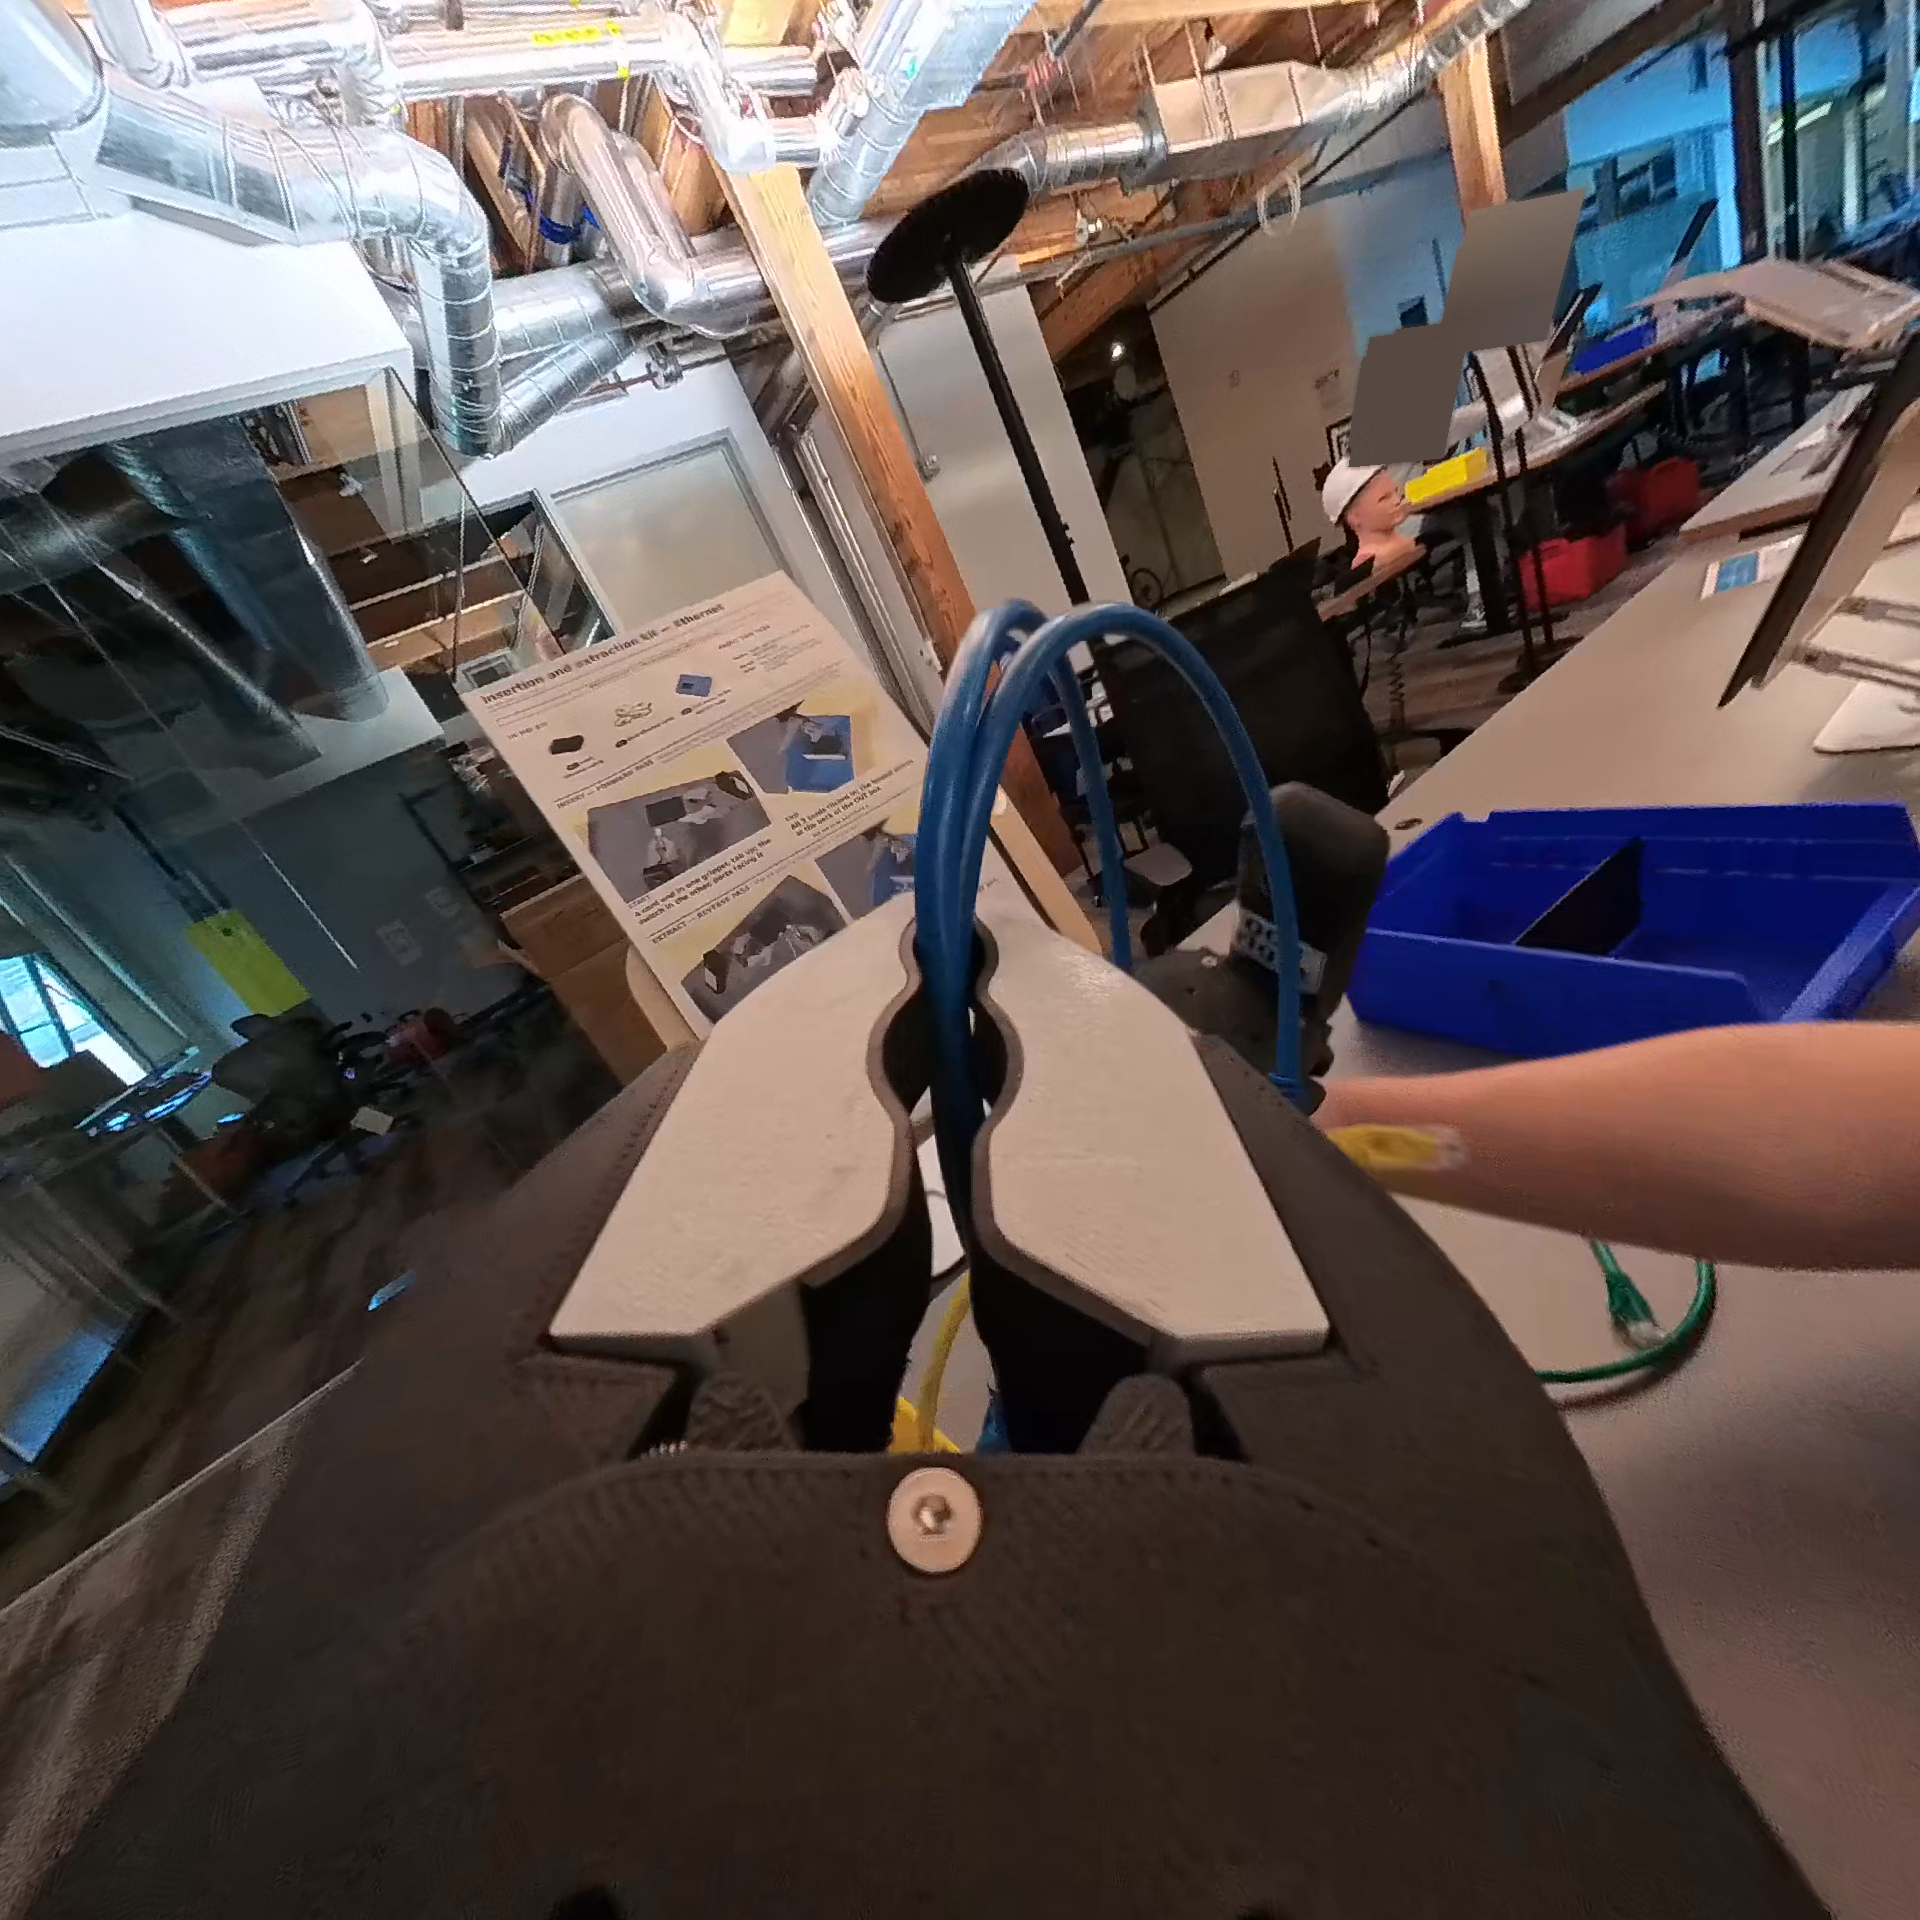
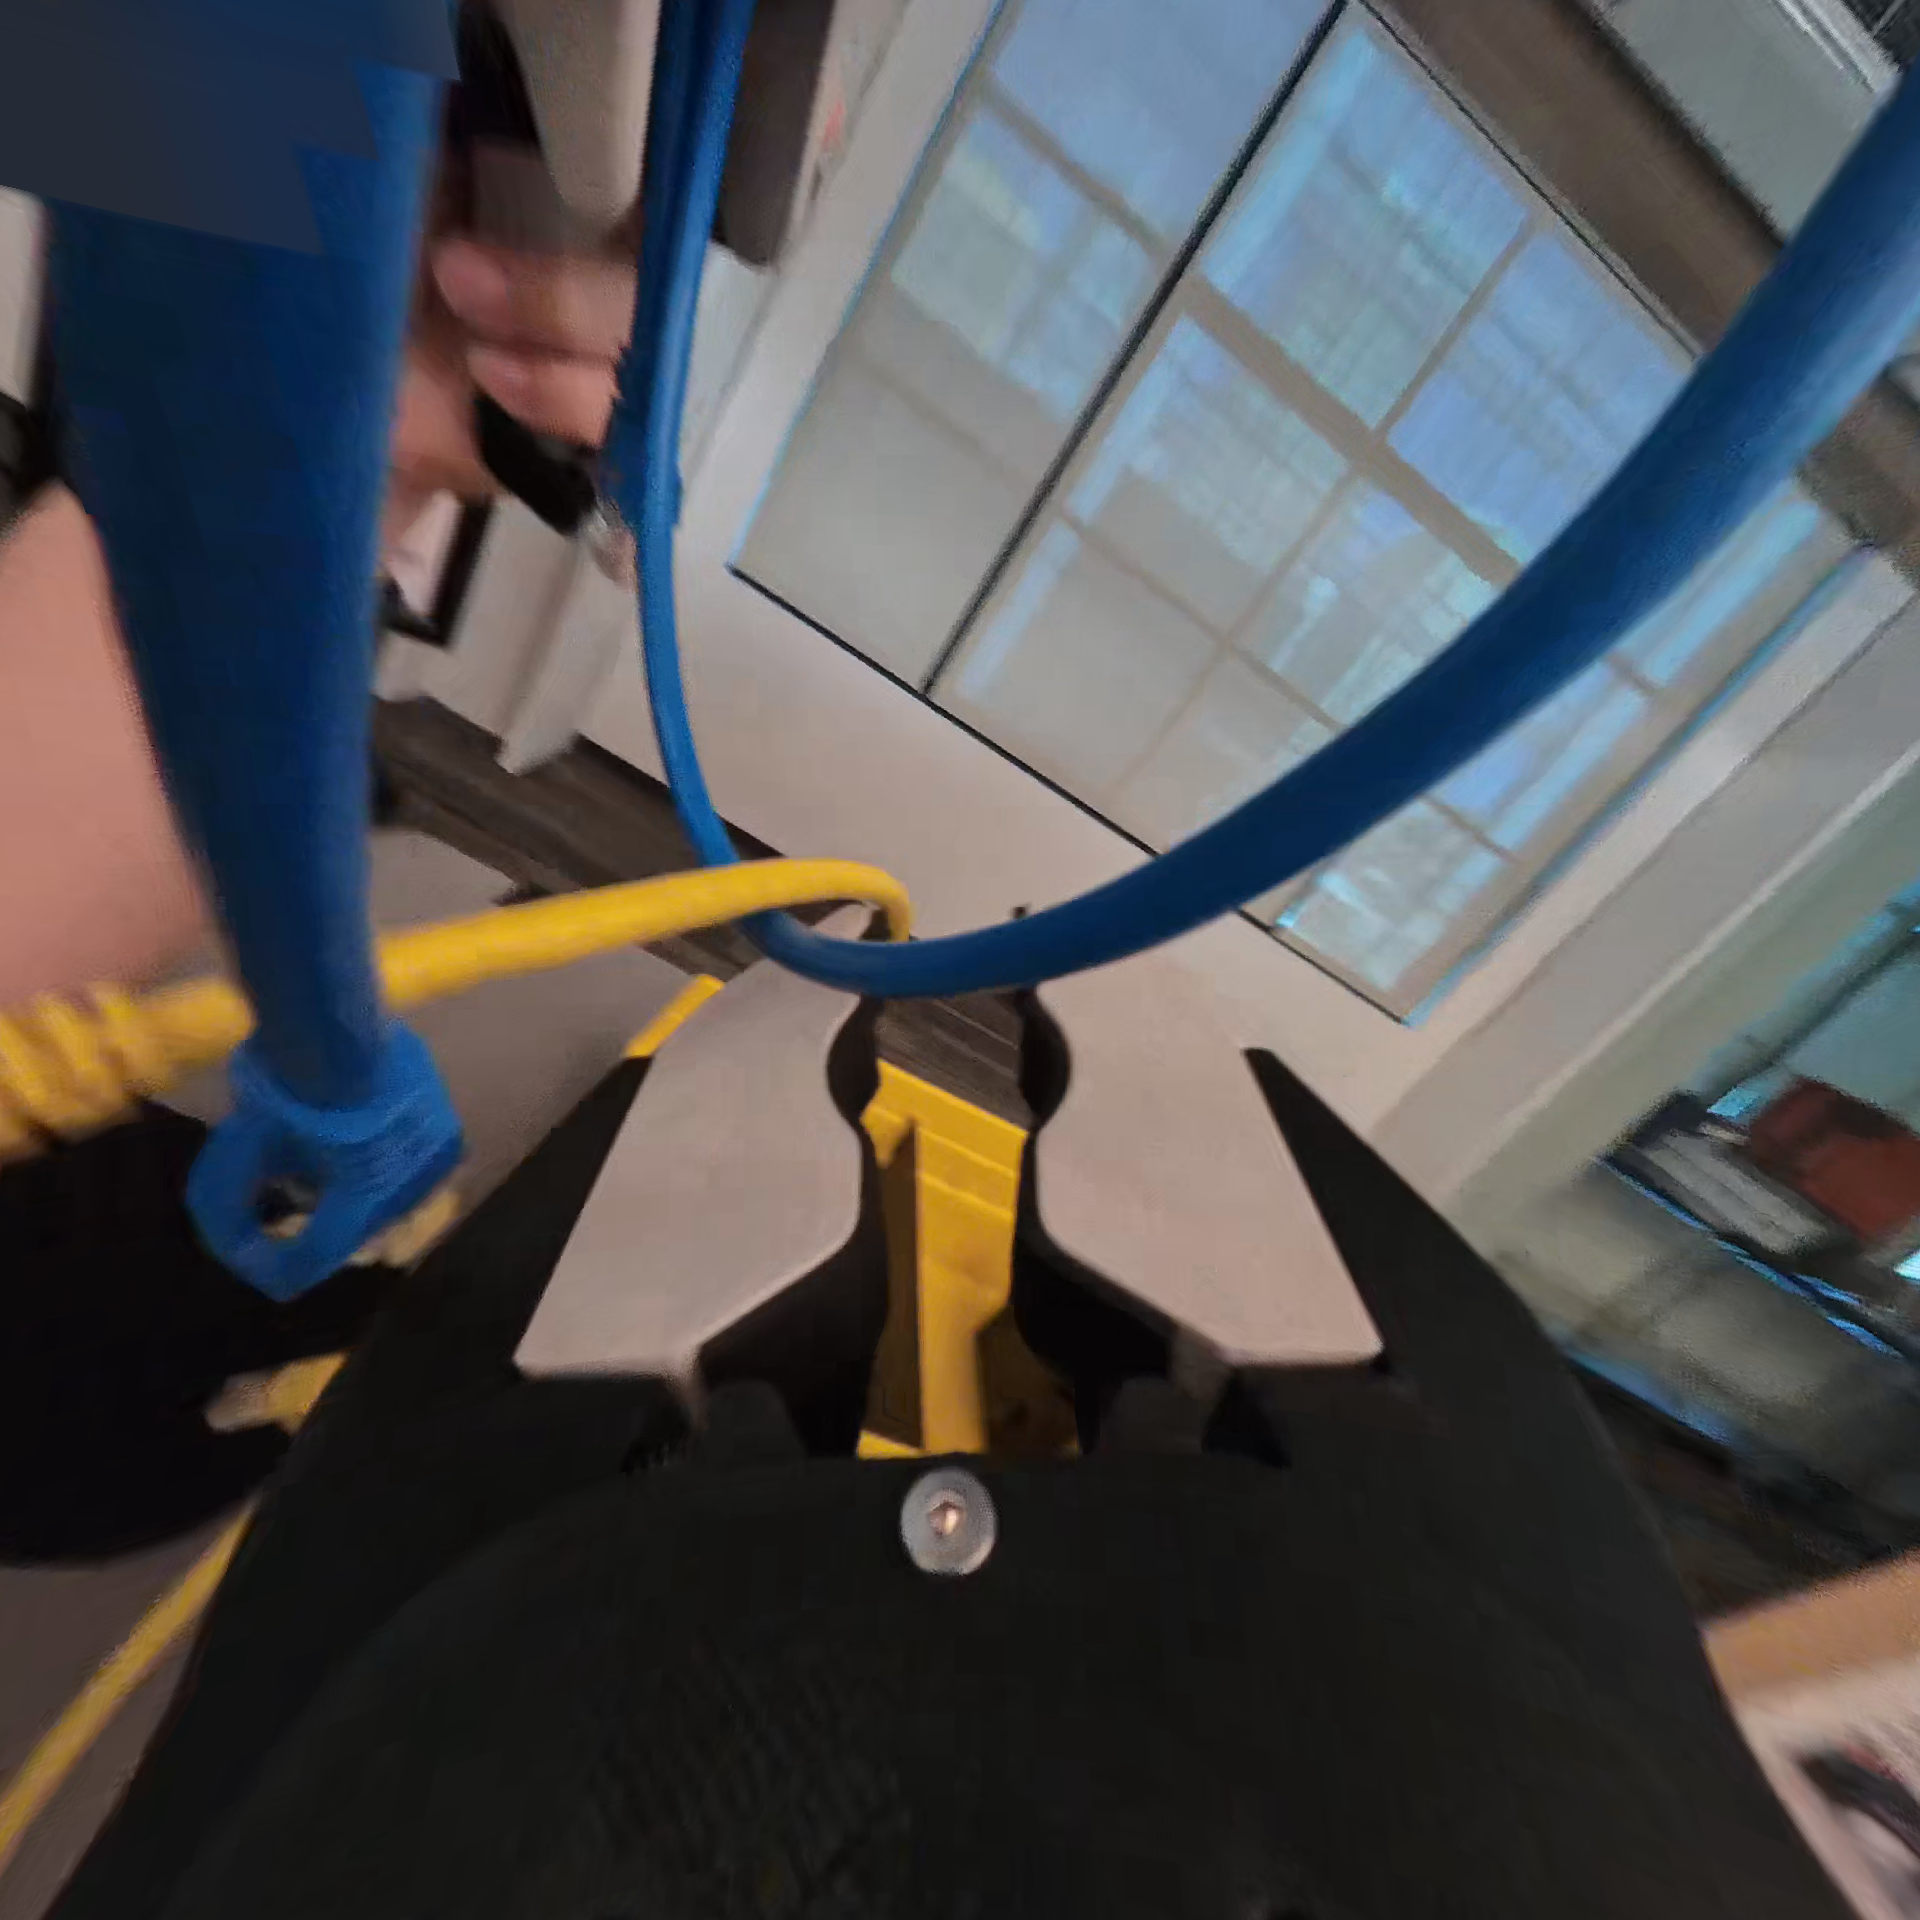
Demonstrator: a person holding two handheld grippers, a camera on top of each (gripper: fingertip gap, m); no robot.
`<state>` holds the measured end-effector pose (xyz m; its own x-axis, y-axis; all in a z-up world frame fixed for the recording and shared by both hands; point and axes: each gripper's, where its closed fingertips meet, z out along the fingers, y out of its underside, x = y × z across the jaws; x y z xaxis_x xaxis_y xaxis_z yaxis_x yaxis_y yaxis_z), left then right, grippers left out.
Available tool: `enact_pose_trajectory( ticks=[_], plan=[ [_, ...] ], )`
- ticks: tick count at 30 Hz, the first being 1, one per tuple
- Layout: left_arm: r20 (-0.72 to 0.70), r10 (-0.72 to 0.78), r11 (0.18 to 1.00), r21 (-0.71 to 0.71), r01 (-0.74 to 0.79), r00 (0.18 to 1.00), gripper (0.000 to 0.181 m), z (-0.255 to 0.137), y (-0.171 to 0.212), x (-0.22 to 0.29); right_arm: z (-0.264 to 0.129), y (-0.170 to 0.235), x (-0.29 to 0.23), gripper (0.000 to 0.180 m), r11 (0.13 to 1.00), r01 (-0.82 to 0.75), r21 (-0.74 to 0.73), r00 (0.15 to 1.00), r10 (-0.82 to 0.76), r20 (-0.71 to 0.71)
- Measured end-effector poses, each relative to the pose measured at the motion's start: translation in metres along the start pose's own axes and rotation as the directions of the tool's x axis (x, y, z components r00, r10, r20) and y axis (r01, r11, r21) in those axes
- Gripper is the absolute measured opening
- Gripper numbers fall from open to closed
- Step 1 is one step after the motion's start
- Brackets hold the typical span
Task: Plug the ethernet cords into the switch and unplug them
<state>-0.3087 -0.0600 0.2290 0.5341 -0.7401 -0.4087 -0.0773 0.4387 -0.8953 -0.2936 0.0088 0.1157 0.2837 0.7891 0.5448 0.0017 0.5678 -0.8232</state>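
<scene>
A: Start at the jaws. What has the left gripper (image 1: 948,1023) got?

B: Its jaws stand nearly closed on a blue ethernet cord (image 1: 951,831). The cord runs up through the notch between the fingers at frame centre, arches over, and comes down to the right toward a black object (image 1: 1314,914) just behind the right finger. That may be the switch, but I cannot confirm it.

A: And the right gripper (image 2: 948,1049)?

B: Its jaws are narrow around something yellow (image 2: 940,1226), which fills the gap from the notch down to the base. It looks like a yellow connector or its boot; the blur keeps me from saying more. A yellow ethernet cord (image 2: 582,925) sweeps in from the left edge and bends down just above the tips.

A: Farther out?

B: In the left wrist view a forearm (image 1: 1621,1143) crosses the right side over the grey table (image 1: 1766,1507). A green cord (image 1: 1652,1320) lies below it, and a blue bin (image 1: 1507,982) sits beyond.

A: What does the next move turn on?

B: I'd judge, where the ports face. The yellow piece's long axis lies along the right fingers, pointing forward. No ports show in either view, so I can't tell which way they lie from the jaws.
</scene>
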Motion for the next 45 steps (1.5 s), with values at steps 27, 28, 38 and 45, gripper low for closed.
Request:
enact_pose_trajectory(
  ticks=[27,28,38,45],
  plan=[
    [0.076,-0.201,0.969,0.163,0.186,0.977,0.001,-0.042,0.004,-0.068,0.101,0.017,-0.049,0.009,0.748,-0.662,0.043,0.722,0.623,0.301],
    [0.073,-0.204,0.967,0.173,0.189,0.976,0.001,-0.044,0.002,-0.068,0.103,0.019,-0.047,0.007,0.753,-0.657,0.045,0.729,0.619,0.290],
    [-0.001,-0.146,0.988,0.059,0.146,0.989,0.001,-0.040,0.008,-0.043,0.131,0.037,0.021,0.007,0.565,-0.815,-0.129,0.575,0.816,-0.058],
    [-0.031,-0.100,0.972,0.210,0.104,0.995,0.000,-0.060,-0.030,-0.021,0.122,0.121,0.031,0.007,0.389,-0.814,-0.432,0.557,0.736,-0.385]
  ],
)
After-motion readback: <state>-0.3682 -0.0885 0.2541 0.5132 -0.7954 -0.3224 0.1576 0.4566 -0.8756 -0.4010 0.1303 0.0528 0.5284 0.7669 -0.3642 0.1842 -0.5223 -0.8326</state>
